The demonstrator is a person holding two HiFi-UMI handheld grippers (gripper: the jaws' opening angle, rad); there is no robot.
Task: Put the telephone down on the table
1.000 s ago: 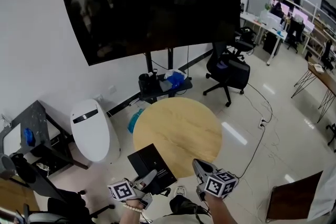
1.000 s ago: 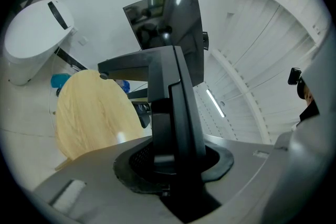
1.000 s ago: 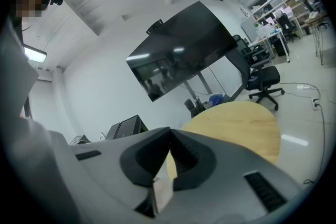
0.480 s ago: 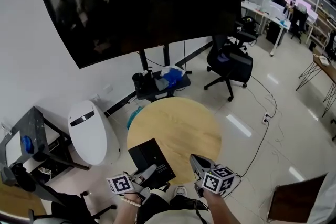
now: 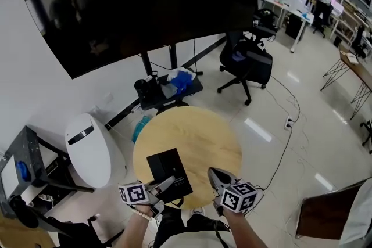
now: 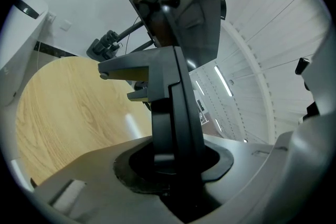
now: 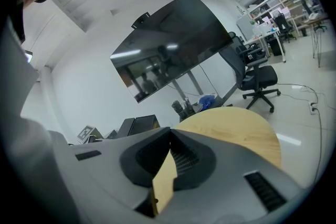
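Note:
The telephone (image 5: 168, 174) is a flat black slab. My left gripper (image 5: 165, 185) is shut on its near edge and holds it above the near left part of the round wooden table (image 5: 195, 133). In the left gripper view the telephone (image 6: 173, 107) stands edge-on between the jaws, with the table (image 6: 63, 107) below and to the left. My right gripper (image 5: 214, 175) hovers at the table's near edge, to the right of the telephone. In the right gripper view the right gripper (image 7: 169, 135) has its tips touching and nothing between them.
A large dark screen (image 5: 151, 3) on a stand fills the wall behind the table. A low cart (image 5: 168, 87) with blue items stands under it. A white rounded unit (image 5: 87, 148) is at left, an office chair (image 5: 247, 64) at back right, and a cable (image 5: 290, 142) runs across the floor.
Both grippers have moved forward toward the table. The telephone, held throughout, now hangs over the tabletop rather than off its near left edge.

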